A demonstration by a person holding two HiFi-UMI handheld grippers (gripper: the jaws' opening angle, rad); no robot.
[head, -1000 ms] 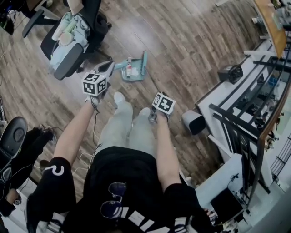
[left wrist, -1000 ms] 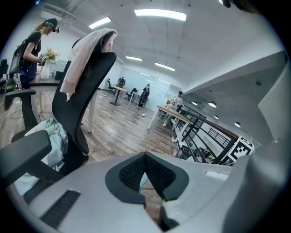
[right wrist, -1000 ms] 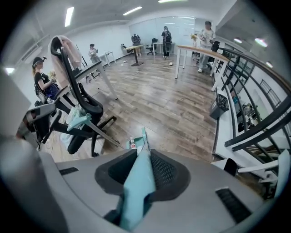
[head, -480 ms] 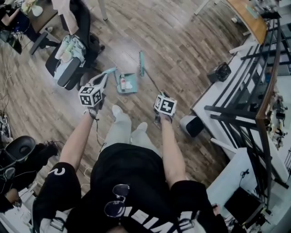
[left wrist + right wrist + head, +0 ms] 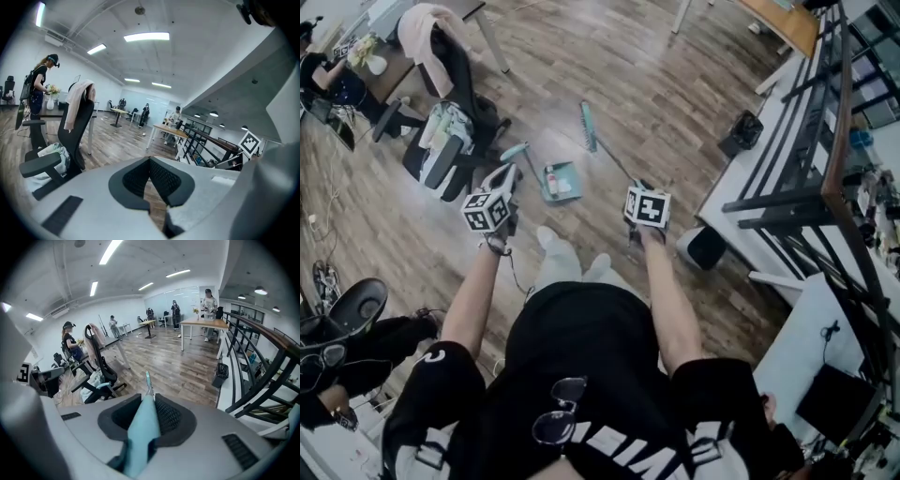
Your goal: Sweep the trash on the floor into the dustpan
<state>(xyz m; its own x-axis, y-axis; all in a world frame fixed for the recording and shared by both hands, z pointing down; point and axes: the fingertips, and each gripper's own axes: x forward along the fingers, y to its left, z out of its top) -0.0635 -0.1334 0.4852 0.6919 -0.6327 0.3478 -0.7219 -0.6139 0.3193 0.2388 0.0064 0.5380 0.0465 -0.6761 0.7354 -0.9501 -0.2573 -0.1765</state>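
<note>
Right gripper [image 5: 148,399] clamps a smooth teal broom handle [image 5: 140,437]. Left gripper [image 5: 150,160] has its ribbed black fingers [image 5: 164,180] pinched together, nothing between.

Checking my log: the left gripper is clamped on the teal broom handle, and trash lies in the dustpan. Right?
No: the right gripper, not the left, is clamped on the teal broom handle; the right gripper view shows it between the jaws. Trash does lie in the dustpan.
</note>
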